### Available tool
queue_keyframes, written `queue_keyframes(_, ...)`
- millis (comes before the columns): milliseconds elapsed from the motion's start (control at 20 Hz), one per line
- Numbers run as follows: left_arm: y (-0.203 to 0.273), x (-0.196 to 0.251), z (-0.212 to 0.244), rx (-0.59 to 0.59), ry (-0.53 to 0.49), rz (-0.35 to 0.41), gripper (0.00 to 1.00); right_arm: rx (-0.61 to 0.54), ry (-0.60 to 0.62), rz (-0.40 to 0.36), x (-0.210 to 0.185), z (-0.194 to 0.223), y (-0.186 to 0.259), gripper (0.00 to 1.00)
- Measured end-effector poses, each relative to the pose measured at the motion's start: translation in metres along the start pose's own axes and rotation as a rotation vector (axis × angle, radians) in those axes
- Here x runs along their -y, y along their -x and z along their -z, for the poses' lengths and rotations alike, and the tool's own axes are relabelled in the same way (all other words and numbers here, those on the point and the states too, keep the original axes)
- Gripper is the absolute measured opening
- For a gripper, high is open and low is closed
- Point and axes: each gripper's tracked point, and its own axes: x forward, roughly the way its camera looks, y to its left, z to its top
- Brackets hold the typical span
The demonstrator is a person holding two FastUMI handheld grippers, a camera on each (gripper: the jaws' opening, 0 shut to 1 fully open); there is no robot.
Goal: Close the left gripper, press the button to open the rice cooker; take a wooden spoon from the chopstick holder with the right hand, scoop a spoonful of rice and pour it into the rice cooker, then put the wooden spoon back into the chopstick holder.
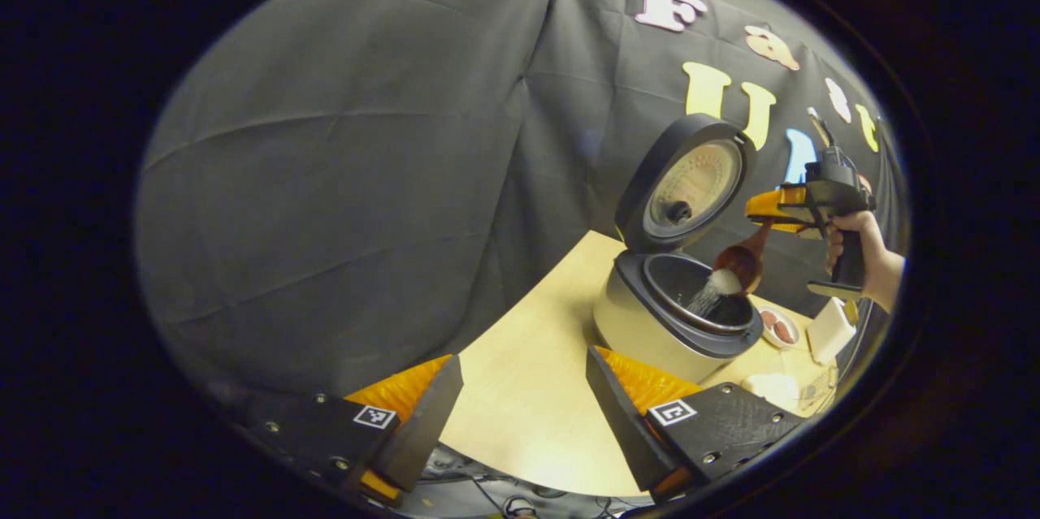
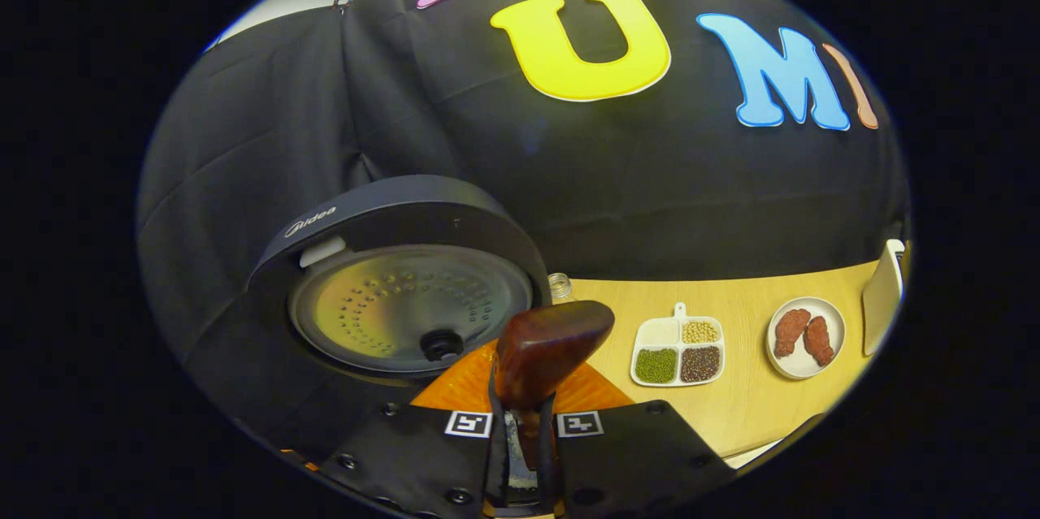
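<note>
Rice cooker lid up. Right hand-held gripper squeezed tight on wooden spoon, rice pouring in. Left hand-held gripper wide open, empty. Left: spoon back in holder.

Cooker on table at 3 o'clock, lid open & upright. Wooden spoon tilted over pot, rice pouring in.
</note>
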Motion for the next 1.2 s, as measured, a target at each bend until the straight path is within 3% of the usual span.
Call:
queue_keyframes(350, 0.010, -0.011, 0.005, -0.001, 0.001, -0.028, 0.99, 0.014, 0.034, -0.020, -0.011, -0.003, 0.001, 0.15)
queue_keyframes(400, 0.010, -0.013, 0.004, -0.002, 0.004, -0.032, 0.99, 0.019, 0.049, -0.024, -0.012, -0.004, 0.001, 0.11)
queue_keyframes(500, 0.014, -0.014, 0.004, 0.001, 0.006, -0.035, 0.97, 0.029, 0.092, -0.029, -0.017, -0.008, 0.003, 0.15)
queue_keyframes(700, 0.018, -0.011, 0.000, 0.015, -0.017, -0.034, 0.96, 0.067, 0.168, -0.041, -0.027, -0.023, 0.007, 0.11)
queue_keyframes(750, 0.018, -0.009, 0.001, 0.014, -0.020, -0.032, 0.96, 0.074, 0.179, -0.047, -0.030, -0.026, 0.007, 0.15)
queue_keyframes(1200, 0.022, -0.003, 0.000, 0.019, -0.078, -0.033, 0.99, 0.097, 0.366, -0.091, -0.050, -0.024, 0.012, 0.15)
